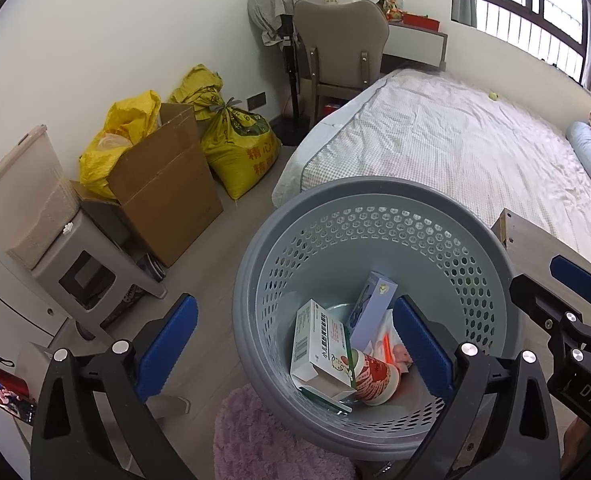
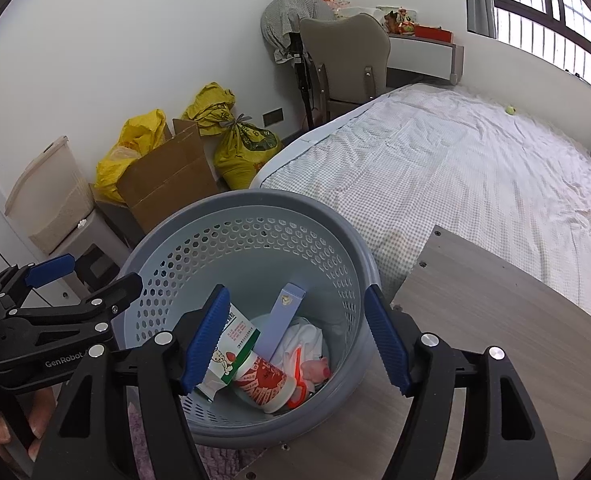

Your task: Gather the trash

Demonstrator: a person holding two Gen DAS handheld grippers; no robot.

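A grey perforated waste basket (image 1: 379,196) (image 2: 247,204) stands on the floor between the bed and a wooden table. In it lie a white and green medicine box (image 1: 319,352) (image 2: 235,344), a pale blue box (image 1: 371,304) (image 2: 283,320), a red and white paper cup (image 1: 375,380) (image 2: 263,380) and crumpled white paper with an orange piece (image 2: 303,356). My left gripper (image 1: 295,348) is open and empty above the basket's near rim. My right gripper (image 2: 295,340) is open and empty over the basket's inside. Each gripper shows in the other's view, the left one (image 2: 83,276) and the right one (image 1: 575,280).
A wooden table top (image 2: 495,308) lies right of the basket. The bed (image 1: 455,152) is behind. A cardboard box (image 1: 167,196), yellow sacks (image 1: 239,148), a plastic stool (image 1: 91,264) and a bin stand along the left wall. A pink rug (image 1: 263,440) lies under the basket's near side.
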